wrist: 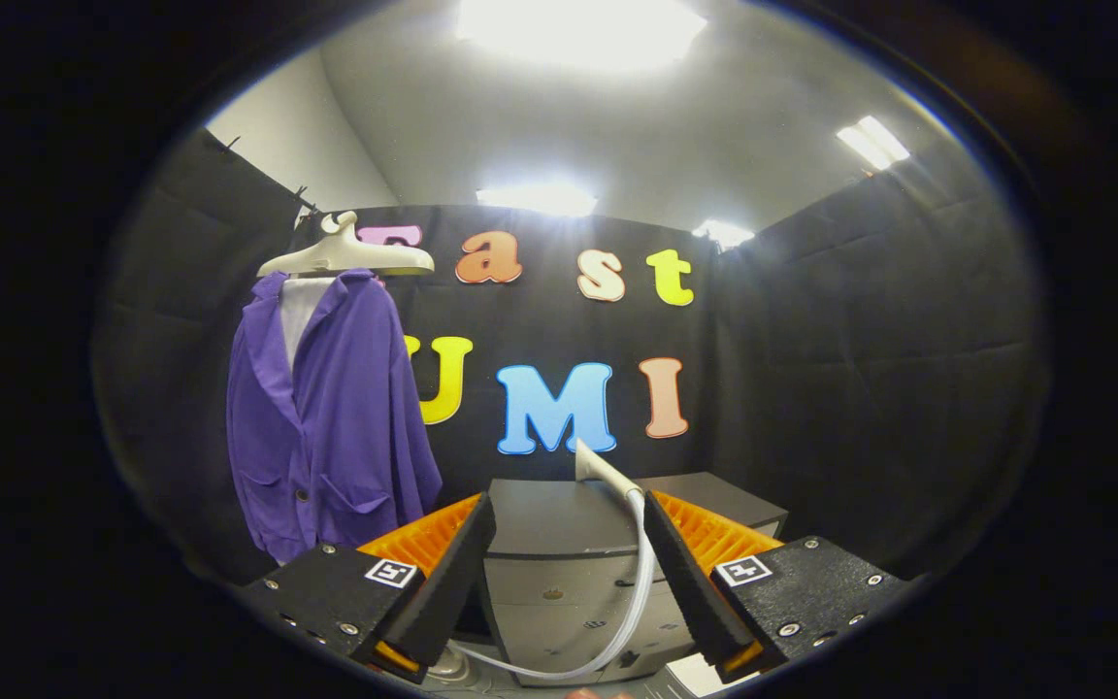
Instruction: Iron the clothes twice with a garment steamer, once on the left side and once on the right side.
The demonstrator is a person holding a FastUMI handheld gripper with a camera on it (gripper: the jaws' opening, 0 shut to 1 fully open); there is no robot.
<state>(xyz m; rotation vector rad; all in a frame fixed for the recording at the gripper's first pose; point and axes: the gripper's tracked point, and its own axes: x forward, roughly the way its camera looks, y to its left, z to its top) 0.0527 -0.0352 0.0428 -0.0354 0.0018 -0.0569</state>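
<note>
Gripper view: the gripper (569, 573) has its fingers (452, 573) spread wide, holding nothing. The steamer head (603, 468) and its hose (632, 592) rest on the grey cabinet (559, 529) between and just beyond them. The purple jacket (331, 417) hangs on a hanger (345, 254), well apart. Risk: a grasp on the slack hose alone may let the head slip.

The one camera rides on the tool (569, 573) and looks forward along its two fingers (447, 573), which stand spread apart at the base of the view. It is held level, tipped a little upward, so the ceiling lights (578, 29) fill the top. Straight ahead and close is a grey cabinet (559, 544); beyond it stands the booth's black back wall. Off to the left, farther than the cabinet, hangs a purple garment (331, 417) on a hanger (345, 254).
</note>
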